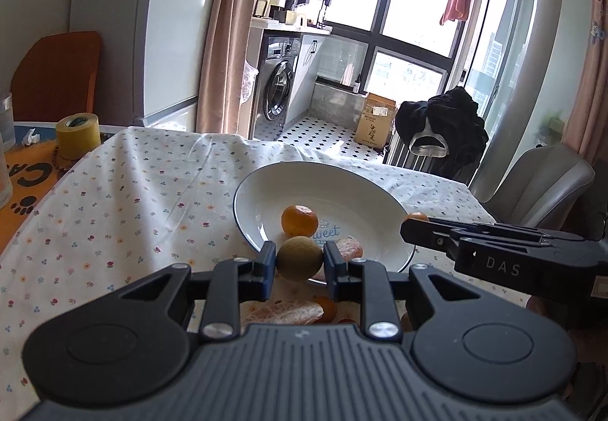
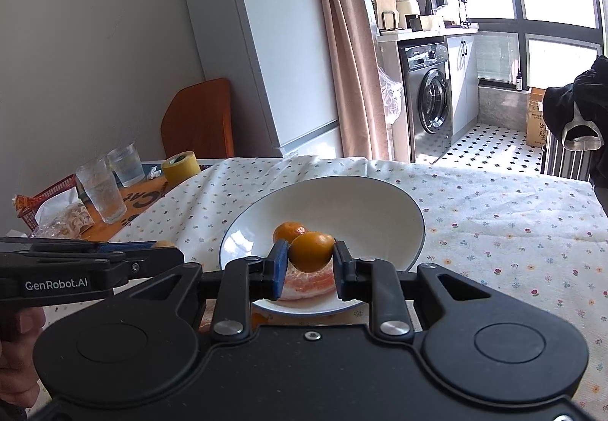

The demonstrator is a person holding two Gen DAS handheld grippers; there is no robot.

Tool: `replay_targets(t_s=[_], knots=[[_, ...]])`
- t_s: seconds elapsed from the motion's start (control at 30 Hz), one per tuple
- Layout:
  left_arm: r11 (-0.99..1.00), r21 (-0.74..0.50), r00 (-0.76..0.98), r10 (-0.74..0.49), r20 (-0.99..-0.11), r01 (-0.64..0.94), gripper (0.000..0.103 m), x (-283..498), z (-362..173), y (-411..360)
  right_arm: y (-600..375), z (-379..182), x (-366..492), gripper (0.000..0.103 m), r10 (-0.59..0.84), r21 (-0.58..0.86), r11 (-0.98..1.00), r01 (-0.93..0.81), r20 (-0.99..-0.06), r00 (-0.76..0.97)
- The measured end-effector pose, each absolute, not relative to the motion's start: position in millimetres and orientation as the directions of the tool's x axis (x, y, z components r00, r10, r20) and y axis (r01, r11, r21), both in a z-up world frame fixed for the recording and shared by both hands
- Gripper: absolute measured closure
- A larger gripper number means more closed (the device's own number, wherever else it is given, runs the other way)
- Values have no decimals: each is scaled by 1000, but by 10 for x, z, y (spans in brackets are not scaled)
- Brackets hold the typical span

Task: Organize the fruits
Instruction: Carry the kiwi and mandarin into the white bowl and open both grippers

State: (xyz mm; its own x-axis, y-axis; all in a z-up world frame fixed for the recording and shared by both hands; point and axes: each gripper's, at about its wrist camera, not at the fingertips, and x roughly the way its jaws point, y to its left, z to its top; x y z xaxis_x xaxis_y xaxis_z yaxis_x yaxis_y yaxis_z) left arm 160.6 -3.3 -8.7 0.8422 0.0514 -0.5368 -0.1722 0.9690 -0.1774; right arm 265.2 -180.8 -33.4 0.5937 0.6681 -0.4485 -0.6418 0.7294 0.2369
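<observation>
Left wrist view shows the left gripper [image 1: 299,263] with its jaws pinching a greenish-yellow fruit [image 1: 299,258], held just above the near rim of the white plate [image 1: 266,189]. Inside the plate sits one whole mandarin [image 1: 299,220], and a peeled segment [image 1: 350,249] lies beside it toward the near edge. More peeled pieces [image 1: 285,311] and a small orange fruit [image 1: 327,308] lie on the floral cloth [image 1: 133,193] of the worktop below the jaws, outside the plate.

In the right wrist view, the right gripper [image 2: 308,261] has its jaws pressed onto an orange mandarin [image 2: 311,250], carried over the near part of the same plate, with the resting mandarin just behind it and the peeled piece beneath.

The relation that matters: both held fruits hang at the plate's near edge, and the open floor of the plate lies ahead of each pair of jaws, away from the person. The two grippers are side by side and close together, the right one coming in from the plate's right side. The right one looks further in over the dish, so it seems better placed to set down first; the left likely needs a short push forward so its fruit clears the rim. Both fruits are round, so no long axis needs aligning, though either may roll toward the plate's centre once freed.
</observation>
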Motion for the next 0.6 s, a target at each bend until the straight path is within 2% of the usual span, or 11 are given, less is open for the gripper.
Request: replay_targets(t_s=[0.3, 0.43, 0.6], knots=[[976, -141, 821, 57, -568, -165, 78, 1875, -183, -101, -1788, -509, 2672, 79, 643, 215, 750, -625, -457, 615], [976, -145, 813, 46, -581, -159, 78, 1994, -252, -83, -1772, -618, 2769, 79, 656, 264, 742, -616, -473, 588], [978, -140, 806, 42, -591, -153, 78, 2126, -307, -85, -1774, -660, 2792, 70, 651, 261, 746, -613, -478, 589]])
